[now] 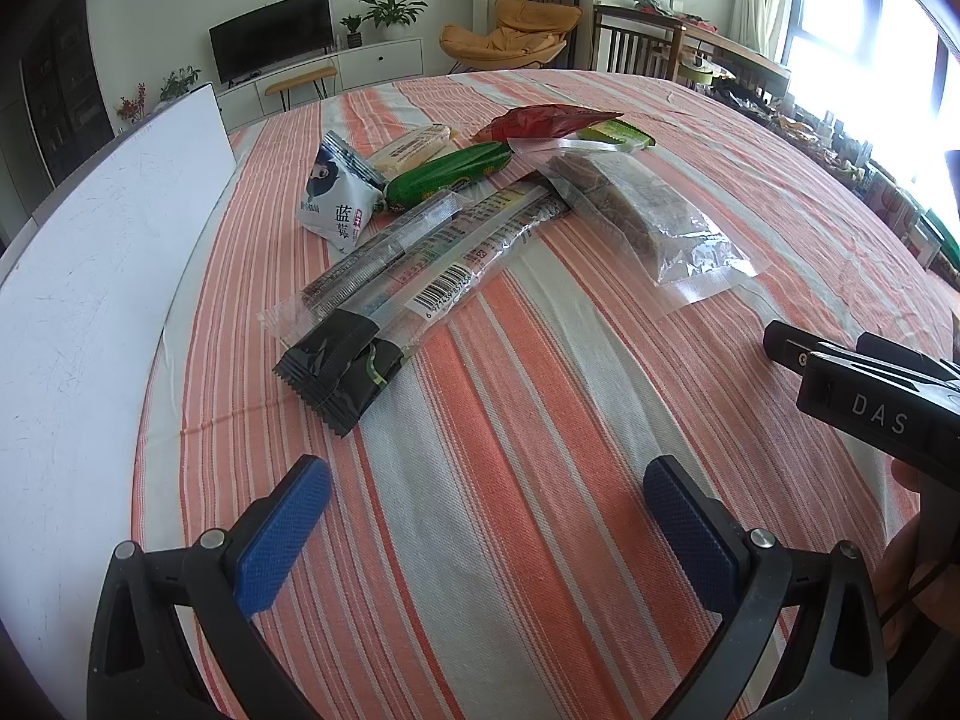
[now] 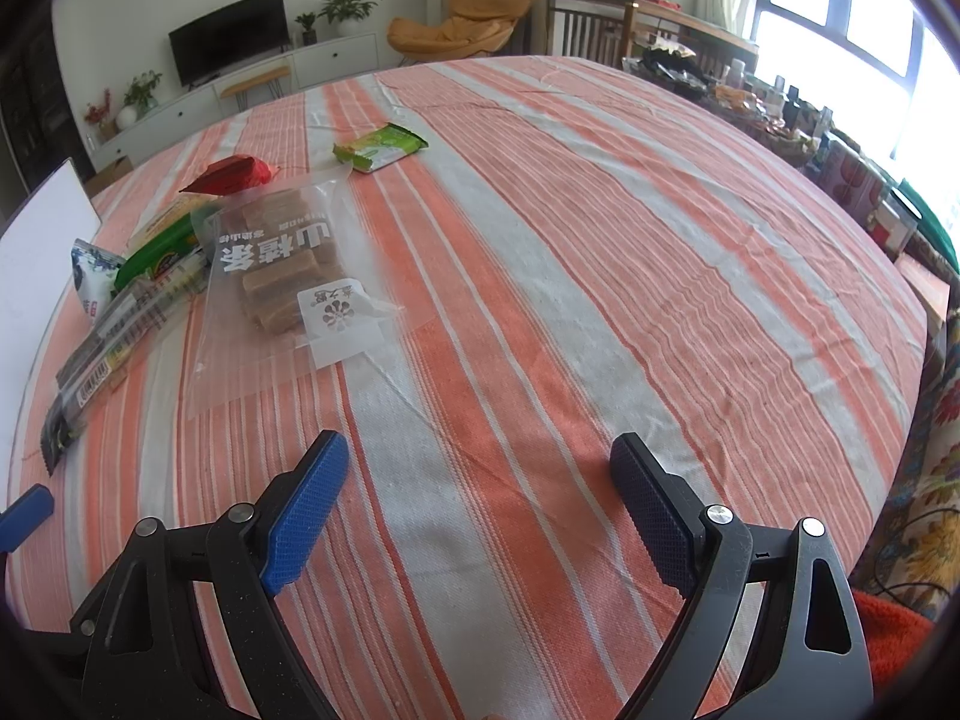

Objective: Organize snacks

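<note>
Both grippers, left gripper and right gripper, fingers spread wide, empty, above the striped tablecloth.

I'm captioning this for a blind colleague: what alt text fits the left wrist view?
An open left gripper hovers over a striped tablecloth, facing a pile of snack packets: a long barcoded one, a clear bag of brown bars, a green packet and a red one. A white board lies left.

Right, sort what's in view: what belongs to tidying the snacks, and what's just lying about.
Belongs to the job:
clear bag of brown bars
green sausage pack
red packet
blue-and-white pouch
long barcode pack

Just lying about:
white board
striped tablecloth
</note>
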Demonstrator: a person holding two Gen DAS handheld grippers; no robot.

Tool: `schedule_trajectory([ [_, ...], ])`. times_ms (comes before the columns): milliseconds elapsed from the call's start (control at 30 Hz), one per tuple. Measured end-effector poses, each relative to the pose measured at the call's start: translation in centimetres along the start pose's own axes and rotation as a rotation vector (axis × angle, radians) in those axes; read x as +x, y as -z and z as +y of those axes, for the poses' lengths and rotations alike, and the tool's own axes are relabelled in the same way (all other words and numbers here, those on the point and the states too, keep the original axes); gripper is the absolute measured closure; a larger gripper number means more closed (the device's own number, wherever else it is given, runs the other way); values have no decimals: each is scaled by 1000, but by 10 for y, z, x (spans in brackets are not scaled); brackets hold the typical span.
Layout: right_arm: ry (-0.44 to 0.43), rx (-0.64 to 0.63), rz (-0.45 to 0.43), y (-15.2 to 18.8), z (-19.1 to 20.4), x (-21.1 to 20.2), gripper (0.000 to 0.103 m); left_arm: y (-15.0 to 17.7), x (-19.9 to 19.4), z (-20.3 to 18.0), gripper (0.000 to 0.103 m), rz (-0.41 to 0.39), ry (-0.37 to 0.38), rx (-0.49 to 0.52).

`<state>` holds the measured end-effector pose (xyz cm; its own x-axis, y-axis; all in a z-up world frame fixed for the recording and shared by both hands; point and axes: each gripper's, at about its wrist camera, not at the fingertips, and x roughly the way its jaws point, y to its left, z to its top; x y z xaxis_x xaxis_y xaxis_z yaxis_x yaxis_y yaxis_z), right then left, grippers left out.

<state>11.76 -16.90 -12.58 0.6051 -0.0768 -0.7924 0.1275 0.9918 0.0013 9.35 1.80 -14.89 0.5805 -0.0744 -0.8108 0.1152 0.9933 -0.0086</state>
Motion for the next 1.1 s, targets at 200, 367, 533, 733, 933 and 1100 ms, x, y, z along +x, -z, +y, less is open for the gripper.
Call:
schedule_trajectory([
  [200,0,0,0,0,0,0,12,0,0,0,0,0,0,0],
  [367,0,0,0,0,0,-1,12,0,0,0,0,0,0,1],
  [533,0,1,0,0,0,-1,12,-3,-3,3,0,94,25,28],
  [733,0,2,1,0,0,-1,11,-29,-35,27,0,100,103,-59],
  [933,0,0,0,0,0,-1,11,-82,-28,35,13,110,31,-8],
  [1100,0,1,0,0,0,-1,11,-84,18,36,33,218,-12,49],
])
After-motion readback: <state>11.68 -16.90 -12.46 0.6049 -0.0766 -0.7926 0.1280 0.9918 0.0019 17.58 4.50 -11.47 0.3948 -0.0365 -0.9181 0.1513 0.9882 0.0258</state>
